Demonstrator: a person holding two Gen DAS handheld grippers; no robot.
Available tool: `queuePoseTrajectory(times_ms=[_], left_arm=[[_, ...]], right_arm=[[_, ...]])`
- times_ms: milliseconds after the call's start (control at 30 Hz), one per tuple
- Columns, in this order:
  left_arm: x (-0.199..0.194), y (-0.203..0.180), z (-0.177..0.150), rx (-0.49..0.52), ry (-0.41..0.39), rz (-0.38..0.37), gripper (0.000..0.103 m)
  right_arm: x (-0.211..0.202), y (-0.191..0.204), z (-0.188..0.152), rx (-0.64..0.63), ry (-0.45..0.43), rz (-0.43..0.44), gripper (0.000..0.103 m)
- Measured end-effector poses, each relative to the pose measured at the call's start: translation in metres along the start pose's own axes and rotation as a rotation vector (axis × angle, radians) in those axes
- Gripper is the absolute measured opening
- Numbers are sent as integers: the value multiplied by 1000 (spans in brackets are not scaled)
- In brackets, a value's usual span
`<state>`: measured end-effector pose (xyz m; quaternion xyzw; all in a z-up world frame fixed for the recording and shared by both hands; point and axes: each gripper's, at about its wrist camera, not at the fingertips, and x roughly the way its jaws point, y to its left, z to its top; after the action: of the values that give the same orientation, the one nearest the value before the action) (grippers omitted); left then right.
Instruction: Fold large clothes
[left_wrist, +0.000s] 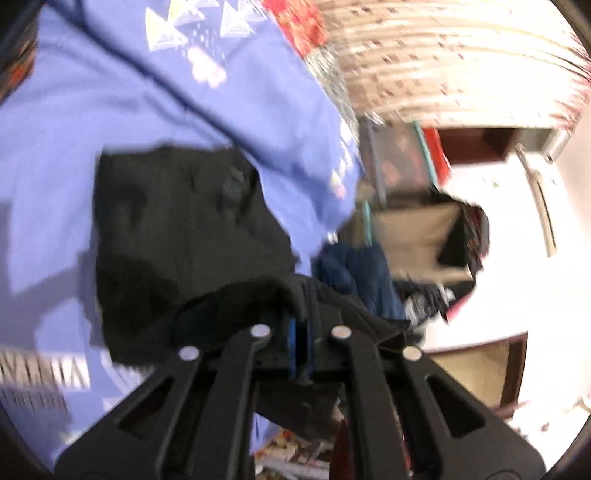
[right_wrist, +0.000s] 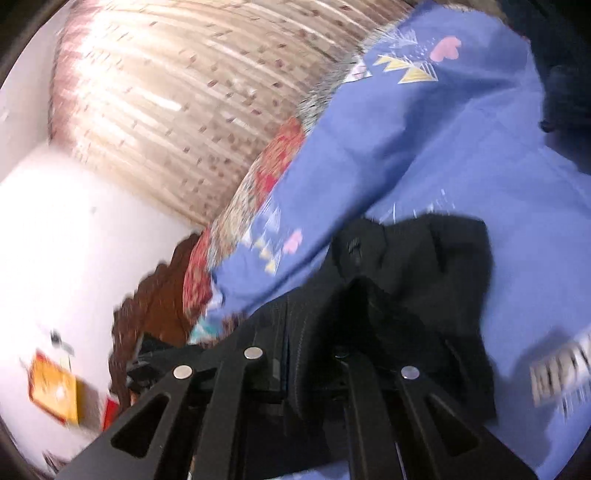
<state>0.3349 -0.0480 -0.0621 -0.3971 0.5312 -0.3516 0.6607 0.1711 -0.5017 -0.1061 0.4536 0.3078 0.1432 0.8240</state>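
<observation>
A black garment hangs lifted over a blue patterned bedsheet. My left gripper is shut on a bunched edge of that garment, its blue pads pinched on the cloth. In the right wrist view the same black garment drapes over my right gripper, which is shut on a thick fold of it. The cloth hides the right fingertips. Both views are blurred by motion.
The blue bedsheet covers a bed with a red floral blanket at its edge. A striped beige curtain hangs behind. An open box, dark blue cloth and white furniture stand beside the bed.
</observation>
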Motion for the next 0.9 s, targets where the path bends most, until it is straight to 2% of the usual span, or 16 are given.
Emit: queuePoseTrajectory(times_ms=[67,133,167,200,233,267,333,400,467,567,633,667,767,833,867,900], left_arm=[[17,9,34,-46,-53,78,4],[34,29,66,-108,-111,186,8],[43,46,78,-147,-105,253,15],[50,63,84,-192,-95,308,16],[53,85,84,-258,-87,333,16],[51,95,81,-277,-86,305,16],[46,102,72,-232,-67,231,20],[34,95,55,-122,-66,237,41],[25,89,33,-20,-74,263,48],[16,84,10,59,-60,266,50],[7,85,-7,73,-101,279,52],[9,88,-14,69,-114,305,59],[30,94,-25,71,-28,349,60],[42,89,-37,130,-10,370,60],[46,84,-41,170,-12,388,54],[51,78,-46,218,-7,421,36]], right_arm=[[36,-22,27,78,-35,-73,26],[63,-46,41,104,-88,-234,47],[70,-56,43,126,-93,-299,55],[75,-70,41,170,-94,-346,65],[74,-77,39,189,-98,-330,65],[68,-82,34,190,-118,-272,65],[51,-83,24,127,-149,-273,71],[34,-77,10,16,-172,-314,73],[19,-67,-8,-108,-196,-376,74],[14,-61,-35,-213,-176,-448,75],[14,-53,-51,-255,-180,-456,75],[18,-43,-59,-291,-161,-443,75],[50,-11,-80,-388,-89,-377,75],[83,14,-95,-481,12,-325,75],[103,23,-100,-523,60,-328,75],[123,28,-101,-546,106,-357,75]])
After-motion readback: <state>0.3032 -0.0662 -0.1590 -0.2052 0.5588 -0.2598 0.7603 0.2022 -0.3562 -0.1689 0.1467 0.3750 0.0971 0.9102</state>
